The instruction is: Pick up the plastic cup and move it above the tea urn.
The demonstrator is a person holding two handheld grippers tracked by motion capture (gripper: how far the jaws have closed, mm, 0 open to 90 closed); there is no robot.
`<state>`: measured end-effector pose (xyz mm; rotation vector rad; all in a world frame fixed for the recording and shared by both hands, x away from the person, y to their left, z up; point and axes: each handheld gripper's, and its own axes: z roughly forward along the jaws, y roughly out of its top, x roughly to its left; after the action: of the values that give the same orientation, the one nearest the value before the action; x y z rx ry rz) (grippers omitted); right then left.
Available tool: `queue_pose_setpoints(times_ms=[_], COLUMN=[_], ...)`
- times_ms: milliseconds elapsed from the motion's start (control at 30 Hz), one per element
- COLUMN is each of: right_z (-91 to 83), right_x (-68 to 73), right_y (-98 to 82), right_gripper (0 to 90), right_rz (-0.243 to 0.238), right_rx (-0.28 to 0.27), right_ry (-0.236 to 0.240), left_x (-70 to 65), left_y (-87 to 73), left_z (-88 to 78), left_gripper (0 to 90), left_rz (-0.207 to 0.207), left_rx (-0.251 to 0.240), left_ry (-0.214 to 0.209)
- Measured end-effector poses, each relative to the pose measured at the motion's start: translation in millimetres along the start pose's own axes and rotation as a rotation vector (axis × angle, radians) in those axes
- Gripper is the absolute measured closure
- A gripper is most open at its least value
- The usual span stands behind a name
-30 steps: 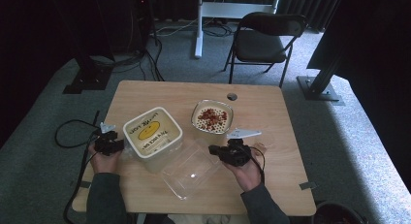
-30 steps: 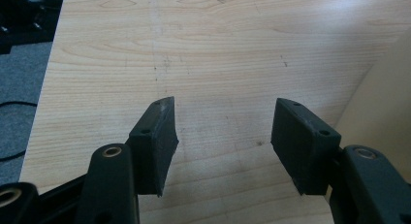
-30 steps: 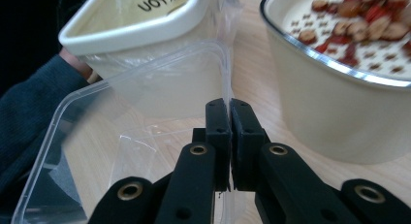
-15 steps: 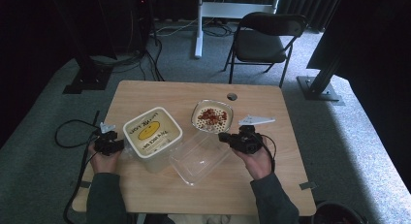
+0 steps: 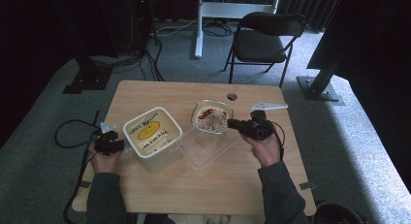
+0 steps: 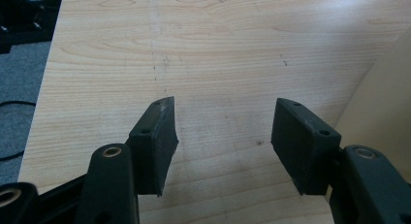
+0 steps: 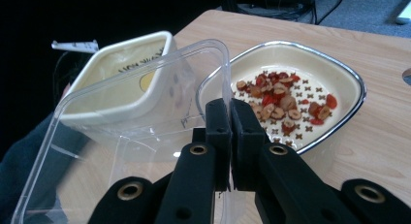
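Clear tub [image 7: 126, 136] is pinched by its rim at one corner in the right gripper [image 7: 230, 112]; jaws closed down to the wall thickness, nothing else between them.

Change vs a second ago: the tub lay near the worktop's front edge with the right hand low beside it. Now the hand is up and farther toward the bowl [image 5: 212, 116], and the tub has come with it, gripped edge raised, far edge apparently resting on the worktop [image 5: 194, 185]. My read: grip is good and the carry is under way, with the tub being brought next to the bowl of dried fruit [image 7: 286, 100].

Orientation: mouth faces up and tips away from the jaws; long axis runs from the jaw corner out toward the lidded cream box [image 7: 116, 73], roughly level with the worktop's front edge in the high view.

Outward from the jaws: bowl just beyond and to the right, tub rim overlapping it in view; contact I can't tell.

Left gripper [image 6: 223, 136]: jaws wide open, holding nothing, bare worktop between them, cream box wall just beside one jaw.
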<state>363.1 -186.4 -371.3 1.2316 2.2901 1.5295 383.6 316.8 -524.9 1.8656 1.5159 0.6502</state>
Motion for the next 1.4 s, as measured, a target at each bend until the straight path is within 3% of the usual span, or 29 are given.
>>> queue_pose_setpoints(times_ms=[167,400,600,733,1000,1400], right_z=[4.1,15.6,33.5,49.1,75.9,106.3], right_x=[-2.8,4.6,7.7,13.3,17.0,35.1], right_y=[7.0,18.7,29.7,35.5,53.4,69.8], right_gripper=[88.1,88.0,88.0,88.0,87.9,87.7], right_rz=[0.01,0.004,0.03,0.029,0.077,0.082], right_rx=[-0.004,-0.007,-0.003,0.007,0.015,0.036], right_ry=[0.016,0.037,0.053,0.042,0.033,0.011], left_x=[-0.1,0.3,0.9,1.6,2.3,1.9], left_y=[-0.1,-0.1,-0.2,-0.4,-0.3,-0.2], left_z=[0.2,0.3,-0.2,0.1,-0.3,-0.3], left_gripper=[42.7,42.6,42.6,42.6,42.6,42.6], left_rz=[0.001,-0.002,-0.004,-0.006,-0.007,-0.003], left_rx=[0.003,0.002,0.0,-0.002,-0.003,0.0], left_ry=[-0.001,-0.001,-0.001,0.0,-0.001,0.003])
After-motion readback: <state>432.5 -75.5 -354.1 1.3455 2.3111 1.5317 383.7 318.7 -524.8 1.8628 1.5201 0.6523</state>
